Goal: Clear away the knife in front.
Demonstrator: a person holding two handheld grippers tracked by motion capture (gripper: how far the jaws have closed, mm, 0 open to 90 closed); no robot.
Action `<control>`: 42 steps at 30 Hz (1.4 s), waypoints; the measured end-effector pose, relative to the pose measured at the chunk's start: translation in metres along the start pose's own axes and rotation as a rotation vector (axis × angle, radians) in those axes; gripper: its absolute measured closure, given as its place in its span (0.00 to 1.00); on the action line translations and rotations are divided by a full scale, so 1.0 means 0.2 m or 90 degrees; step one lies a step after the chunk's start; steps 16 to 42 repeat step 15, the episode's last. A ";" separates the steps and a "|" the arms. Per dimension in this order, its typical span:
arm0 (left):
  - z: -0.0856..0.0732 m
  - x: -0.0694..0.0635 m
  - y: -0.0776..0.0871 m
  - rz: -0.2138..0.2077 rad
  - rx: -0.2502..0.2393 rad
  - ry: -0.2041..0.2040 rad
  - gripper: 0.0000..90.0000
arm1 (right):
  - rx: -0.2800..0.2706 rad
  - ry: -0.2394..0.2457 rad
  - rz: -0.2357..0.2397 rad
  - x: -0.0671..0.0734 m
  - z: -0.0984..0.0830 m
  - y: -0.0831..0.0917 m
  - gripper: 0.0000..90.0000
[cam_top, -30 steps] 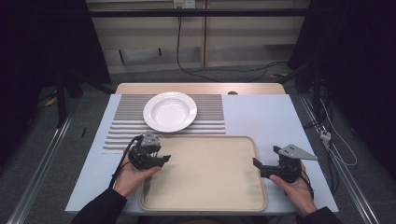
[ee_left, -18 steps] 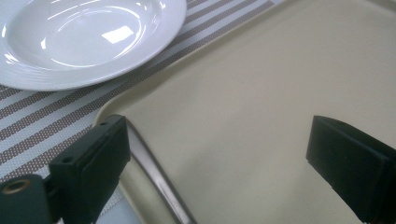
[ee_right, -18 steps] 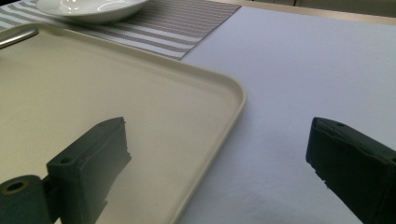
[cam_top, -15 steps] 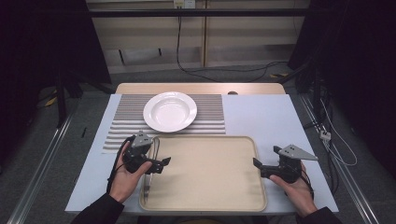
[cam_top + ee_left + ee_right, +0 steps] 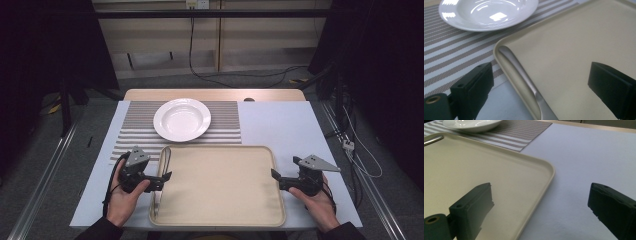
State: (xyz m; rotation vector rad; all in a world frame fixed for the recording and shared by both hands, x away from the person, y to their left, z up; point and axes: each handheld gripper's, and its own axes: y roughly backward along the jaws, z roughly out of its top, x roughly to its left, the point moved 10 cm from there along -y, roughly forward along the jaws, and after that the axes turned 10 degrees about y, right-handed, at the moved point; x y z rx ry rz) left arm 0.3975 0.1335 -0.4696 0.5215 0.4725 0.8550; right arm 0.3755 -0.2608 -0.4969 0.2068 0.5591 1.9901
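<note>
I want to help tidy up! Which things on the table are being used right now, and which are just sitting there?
Being used:
- tray
- knife lying along the tray's left rim
- left gripper, jaws open astride that rim, just opened off the knife
- right gripper, open at the tray's right rim

Just sitting there:
- plate
- striped mat under the plate

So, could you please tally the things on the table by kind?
Tray: 1
Plate: 1
Striped placemat: 1
Metal utensil along the tray's left wall: 1
Total: 4
</note>
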 end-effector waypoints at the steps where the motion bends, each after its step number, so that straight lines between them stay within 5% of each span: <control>1: -0.01 0.01 0.01 0.005 -0.006 0.003 0.07 | 0.001 0.000 -0.001 0.00 0.00 0.00 0.06; 15: -0.06 0.08 0.00 0.018 -0.037 0.047 0.07 | -0.001 -0.002 -0.002 0.00 0.00 0.00 0.06; 42: -0.06 0.08 0.00 0.018 -0.037 0.047 0.07 | -0.001 -0.002 -0.002 0.00 0.00 0.00 0.06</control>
